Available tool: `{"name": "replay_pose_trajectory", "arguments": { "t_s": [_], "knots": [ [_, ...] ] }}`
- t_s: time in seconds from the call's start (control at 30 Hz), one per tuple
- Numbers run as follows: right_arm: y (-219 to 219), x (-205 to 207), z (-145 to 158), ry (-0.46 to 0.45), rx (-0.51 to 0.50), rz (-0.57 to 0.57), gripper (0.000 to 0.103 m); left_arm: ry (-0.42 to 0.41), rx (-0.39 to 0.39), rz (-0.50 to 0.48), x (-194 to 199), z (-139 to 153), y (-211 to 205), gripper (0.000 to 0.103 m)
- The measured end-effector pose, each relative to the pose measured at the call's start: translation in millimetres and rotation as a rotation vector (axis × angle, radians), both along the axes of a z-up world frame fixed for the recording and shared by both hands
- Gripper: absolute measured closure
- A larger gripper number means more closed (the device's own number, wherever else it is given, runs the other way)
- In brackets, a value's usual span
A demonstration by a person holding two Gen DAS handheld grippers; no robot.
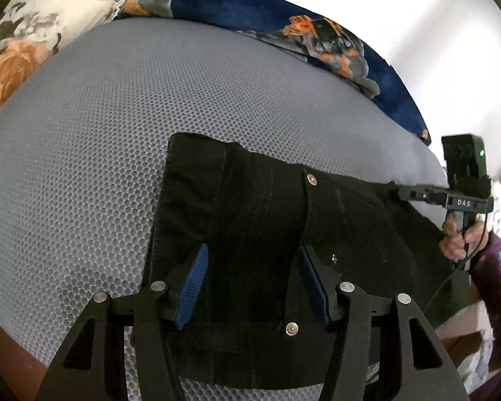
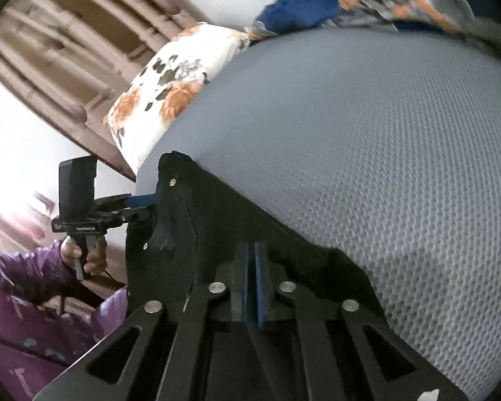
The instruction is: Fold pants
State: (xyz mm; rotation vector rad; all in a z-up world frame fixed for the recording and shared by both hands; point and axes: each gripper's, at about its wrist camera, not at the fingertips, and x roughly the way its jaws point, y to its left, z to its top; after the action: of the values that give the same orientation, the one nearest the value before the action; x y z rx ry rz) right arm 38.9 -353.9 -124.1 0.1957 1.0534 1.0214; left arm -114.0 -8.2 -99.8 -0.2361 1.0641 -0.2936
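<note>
Right tool pinches the black pants edge, left tool spread (clamp it first, then lift both evenly).

Black left gripper, blue ribbed pads, silver rivets; purple patterned sleeve; black cable.

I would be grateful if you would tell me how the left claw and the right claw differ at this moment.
The left claw is open, its blue pads spread apart over the black pants; the right claw is shut, pads pressed together on the pants' edge. The left claw sits over the middle of the garment near a rivet, while the right claw pinches the fabric at its side. Both are at the pants, which lie on the grey mesh bed surface.
</note>
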Motion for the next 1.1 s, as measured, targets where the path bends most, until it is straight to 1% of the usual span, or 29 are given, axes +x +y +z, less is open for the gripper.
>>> {"name": "replay_pose_trajectory", "arguments": {
  "t_s": [0.1,0.17,0.23,0.27,0.33,0.37,0.4,0.43,0.57,0.63,0.7,0.8,0.87,0.93,0.97,1.0,1.03,1.07,1.1],
  "knots": [
    [-14,7,9,-0.016,0.075,-0.064,0.101,-0.003,0.022,-0.006,2,0,-6,0.043],
    [-21,13,14,-0.032,0.070,-0.089,0.101,-0.008,0.025,-0.010,2,-1,-8,0.039],
    [-32,18,16,-0.002,0.087,-0.096,0.097,-0.008,0.029,-0.006,3,-1,-9,0.038],
    [-34,20,16,0.015,0.059,-0.095,0.094,-0.006,0.029,-0.002,4,-1,-10,0.038],
    [-40,16,13,0.027,-0.033,-0.080,0.074,-0.003,0.025,-0.005,7,-2,-11,0.036],
    [-44,12,14,0.022,-0.056,-0.073,0.056,0.000,0.026,-0.009,8,-2,-12,0.036],
    [-47,8,14,0.013,-0.070,-0.070,0.047,0.003,0.024,-0.009,9,-2,-12,0.036],
    [-50,4,14,0.003,-0.086,-0.066,0.046,0.004,0.021,-0.007,10,-2,-12,0.035],
    [-58,-4,2,0.021,-0.128,-0.046,0.046,0.000,0.013,-0.005,8,-3,-12,0.033],
    [-55,-5,-6,0.053,-0.117,-0.014,0.046,-0.004,0.019,-0.010,8,-3,-14,0.031],
    [-47,-6,-11,0.075,-0.098,0.025,0.054,-0.007,0.032,-0.011,6,-3,-16,0.030],
    [-35,-4,-15,0.068,-0.108,0.056,0.055,-0.008,0.039,-0.015,7,-4,-19,0.026],
    [-29,1,-17,0.091,-0.083,0.064,0.055,-0.008,0.042,-0.017,7,-5,-20,0.024],
    [-22,5,-16,0.089,-0.069,0.076,0.057,-0.008,0.048,-0.016,7,-7,-22,0.023],
    [-18,7,-16,0.096,-0.062,0.088,0.060,-0.008,0.051,-0.015,6,-7,-23,0.023],
    [-13,9,-17,0.109,-0.054,0.109,0.068,-0.008,0.053,-0.016,7,-8,-23,0.022],
    [-10,9,-17,0.111,-0.055,0.118,0.073,-0.009,0.054,-0.017,6,-9,-23,0.022],
    [-7,9,-16,0.098,-0.062,0.122,0.083,-0.008,0.055,-0.017,7,-9,-24,0.022],
    [-5,9,-15,0.081,-0.070,0.119,0.089,-0.008,0.055,-0.017,8,-10,-24,0.022]
  ]
}}
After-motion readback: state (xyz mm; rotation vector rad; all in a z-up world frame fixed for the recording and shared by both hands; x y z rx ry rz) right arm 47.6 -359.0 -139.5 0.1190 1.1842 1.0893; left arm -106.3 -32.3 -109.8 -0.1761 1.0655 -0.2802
